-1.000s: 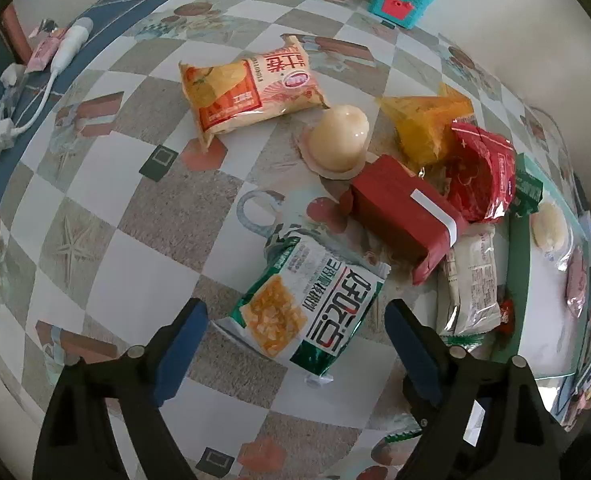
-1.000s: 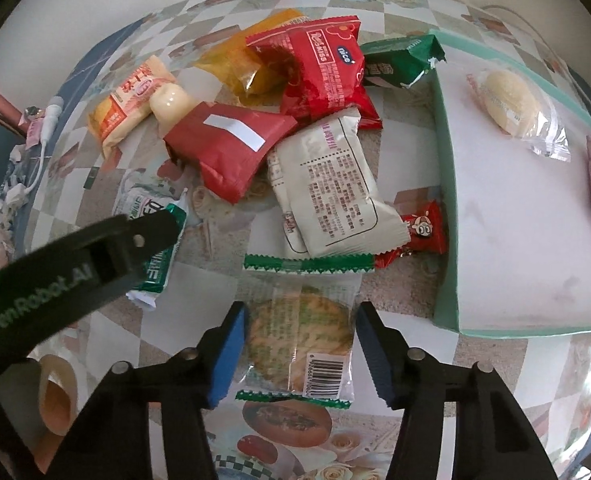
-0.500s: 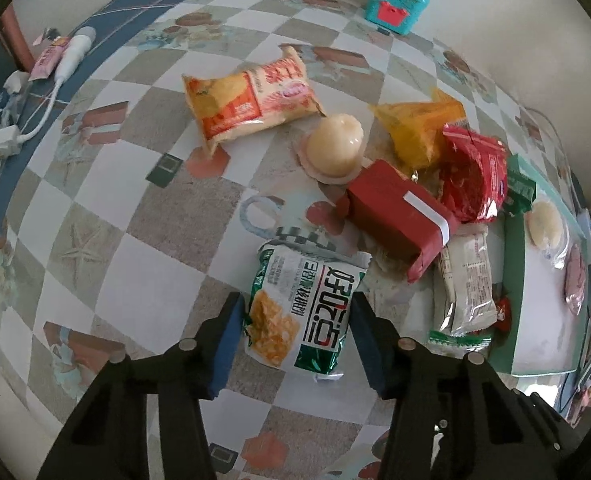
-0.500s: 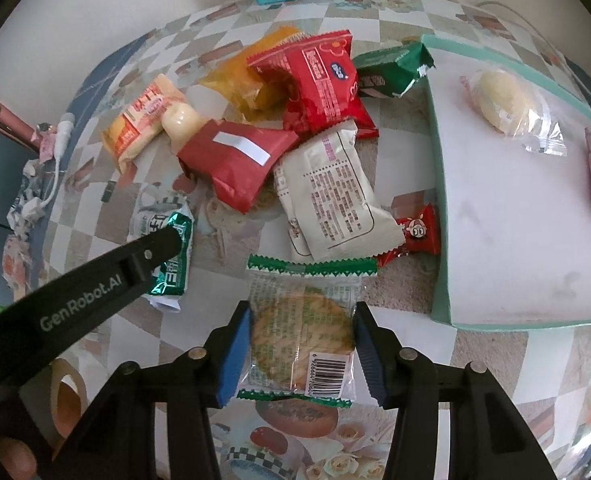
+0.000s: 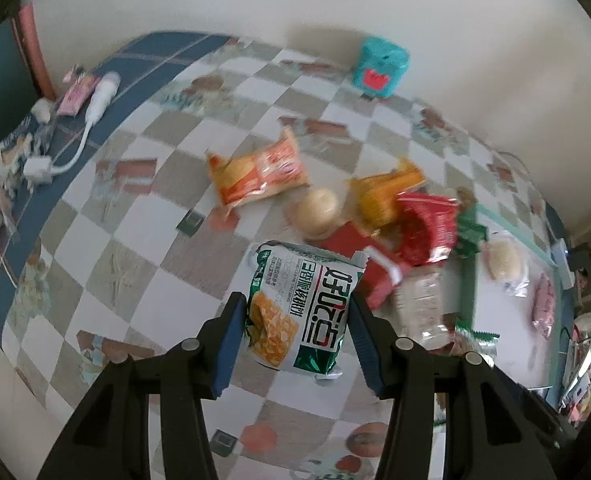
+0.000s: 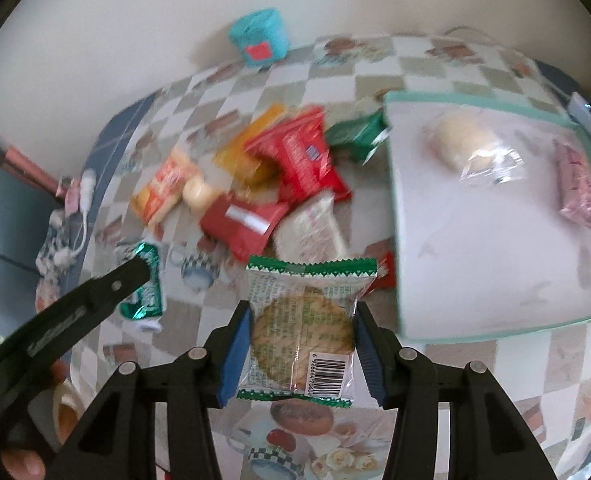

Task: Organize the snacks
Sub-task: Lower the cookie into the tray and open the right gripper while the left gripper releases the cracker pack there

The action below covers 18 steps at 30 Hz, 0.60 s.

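Green and white foil fills the left wrist view: the left tongs (image 5: 295, 328) pinch a green-and-white snack bag (image 5: 301, 312) by its two sides, blue pads pressed against it, and the bag hangs clear above the checkered desk (image 5: 143, 216). Behind it on the desk lie an orange packet (image 5: 259, 172), a round pale jelly cup (image 5: 319, 208), a red packet with a white strip (image 5: 363, 260), a yellow packet (image 5: 387, 192) and a crinkled red bag (image 5: 427, 224), all close together and blurred. A teal box (image 5: 381, 68) stands by the wall.

In the right wrist view the right tongs (image 6: 301, 344) are pressed on a clear-wrapped round cookie (image 6: 303, 328) with green zigzag ends, held above the desk just beside the near corner of a white tray with a teal rim (image 6: 395, 184). A wrapped pale bun (image 6: 467, 144) and a pink packet (image 6: 579, 184) lie in the tray. At left the other tool's black arm crosses the view with the green bag at its tip.
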{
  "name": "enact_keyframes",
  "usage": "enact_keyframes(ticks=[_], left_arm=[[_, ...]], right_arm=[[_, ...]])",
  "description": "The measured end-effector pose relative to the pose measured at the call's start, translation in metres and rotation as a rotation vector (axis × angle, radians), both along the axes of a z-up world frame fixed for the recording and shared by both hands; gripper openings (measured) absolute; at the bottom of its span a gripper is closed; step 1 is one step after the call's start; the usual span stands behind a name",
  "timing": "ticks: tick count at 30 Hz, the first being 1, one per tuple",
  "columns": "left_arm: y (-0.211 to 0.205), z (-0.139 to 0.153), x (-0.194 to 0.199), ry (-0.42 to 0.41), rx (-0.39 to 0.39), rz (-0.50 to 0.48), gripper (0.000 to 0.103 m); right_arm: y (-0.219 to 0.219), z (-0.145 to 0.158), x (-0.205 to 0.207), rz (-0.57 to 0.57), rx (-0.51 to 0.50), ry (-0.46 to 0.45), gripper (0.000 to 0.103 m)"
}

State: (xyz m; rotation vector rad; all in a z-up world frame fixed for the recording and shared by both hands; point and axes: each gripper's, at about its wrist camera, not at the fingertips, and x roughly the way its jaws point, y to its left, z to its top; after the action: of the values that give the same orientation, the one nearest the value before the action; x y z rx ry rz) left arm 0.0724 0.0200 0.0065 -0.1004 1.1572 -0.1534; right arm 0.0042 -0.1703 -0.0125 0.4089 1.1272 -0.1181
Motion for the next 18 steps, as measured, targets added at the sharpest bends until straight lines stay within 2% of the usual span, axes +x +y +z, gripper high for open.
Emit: enact_keyframes(ticks=[10,18], left_arm=[[-0.079,0.027,-0.010,-0.025,-0.011,-0.135,0.053],[-0.153,0.022,-0.017,-0.014,0.002,-0.260,0.053]], right_arm=[[-0.078,0.002,-0.009,-0.249,0.006,0.004,0.053],[-0.154,-0.013,-0.035,-0.480,-0.003,0.069,0.053]])
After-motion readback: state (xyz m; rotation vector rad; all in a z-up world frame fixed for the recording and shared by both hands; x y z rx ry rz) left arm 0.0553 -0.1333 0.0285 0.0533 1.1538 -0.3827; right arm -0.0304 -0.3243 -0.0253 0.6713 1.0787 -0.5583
